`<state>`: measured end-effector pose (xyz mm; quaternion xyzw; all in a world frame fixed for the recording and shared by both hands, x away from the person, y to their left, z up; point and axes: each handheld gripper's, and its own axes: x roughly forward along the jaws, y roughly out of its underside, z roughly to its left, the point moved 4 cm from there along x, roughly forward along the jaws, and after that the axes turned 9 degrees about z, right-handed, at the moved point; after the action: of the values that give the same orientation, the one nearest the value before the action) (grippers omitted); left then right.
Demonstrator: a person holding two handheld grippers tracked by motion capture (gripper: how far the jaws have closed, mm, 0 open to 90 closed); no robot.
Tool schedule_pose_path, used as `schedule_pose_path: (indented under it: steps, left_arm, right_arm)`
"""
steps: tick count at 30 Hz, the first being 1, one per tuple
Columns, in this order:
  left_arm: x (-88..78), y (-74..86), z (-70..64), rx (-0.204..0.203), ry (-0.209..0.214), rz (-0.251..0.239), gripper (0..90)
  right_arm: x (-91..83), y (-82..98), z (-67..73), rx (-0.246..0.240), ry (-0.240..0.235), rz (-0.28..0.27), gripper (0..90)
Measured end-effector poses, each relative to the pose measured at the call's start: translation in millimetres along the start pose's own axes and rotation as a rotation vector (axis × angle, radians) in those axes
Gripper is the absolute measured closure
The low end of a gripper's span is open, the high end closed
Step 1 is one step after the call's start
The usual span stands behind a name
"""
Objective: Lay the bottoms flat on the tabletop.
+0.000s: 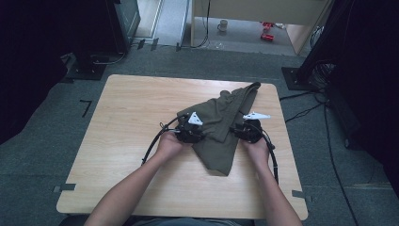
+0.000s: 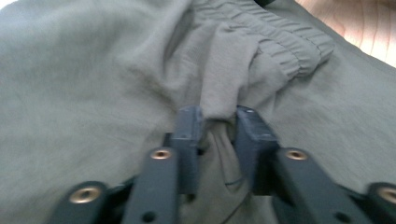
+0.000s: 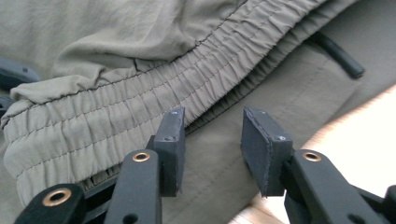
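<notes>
The olive trousers (image 1: 221,127) lie crumpled on the worktop (image 1: 131,122). The left gripper (image 2: 218,122) seems to pinch a thin fold; the right gripper (image 3: 212,135) stands spread. That fold could slip free when lifted.

Both claws, left (image 1: 192,133) and right (image 1: 246,132), rest against the olive garment (image 1: 221,127) on the table (image 1: 127,122).

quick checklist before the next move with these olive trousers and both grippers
1. Left gripper pinching a fold of the olive trousers: ok.
2. Right gripper gripping cloth: not ok, its jaws stand apart over the flat fabric beside the elastic waistband.
3. Trousers fully on the table: ok.
4. Drawstring free of the jaws: ok.
5. Layers caught in the left pinch: cannot tell.
</notes>
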<state>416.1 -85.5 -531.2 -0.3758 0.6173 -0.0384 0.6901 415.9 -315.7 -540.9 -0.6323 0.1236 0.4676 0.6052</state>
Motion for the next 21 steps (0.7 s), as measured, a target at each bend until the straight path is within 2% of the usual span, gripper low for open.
schedule_pose_path:
  steps: [2, 4, 7, 9, 12, 15, 17, 21]
  left_arm:
    - [-1.0, 0.8, 0.4, 0.006, -0.004, 0.013, 82.9]
    - [-2.4, 2.0, 0.7, -0.001, 0.008, 0.021, 87.3]
    - [-6.9, 7.3, 0.4, -0.021, 0.043, 0.029, 88.6]
    - [-10.6, 11.7, -1.0, -0.03, 0.061, 0.033, 88.9]
    - [-18.7, 22.5, -6.2, -0.005, 0.05, 0.039, 88.9]
    - [-25.4, 34.7, -9.3, -0.014, 0.058, 0.024, 88.9]
    - [-29.6, 42.4, -11.4, -0.036, 0.073, 0.015, 88.9]
    - [-38.0, 54.9, -19.5, -0.034, 0.088, 0.022, 89.0]
  right_arm:
    - [3.8, 0.9, 2.7, -0.009, -0.006, 0.0, 59.1]
    - [5.6, 0.9, 4.9, -0.022, -0.001, -0.007, 59.1]
    - [7.4, 1.8, 10.0, -0.024, -0.016, -0.013, 59.3]
    - [7.2, 4.1, 15.5, -0.049, -0.013, -0.015, 59.3]
    - [5.7, 7.4, 25.0, -0.068, -0.024, -0.005, 59.1]
    - [4.4, 11.9, 38.1, -0.113, -0.031, 0.007, 57.6]
    - [4.0, 15.3, 45.3, -0.126, -0.039, -0.001, 55.9]
    - [0.4, 24.6, 63.4, -0.175, -0.036, 0.007, 52.4]
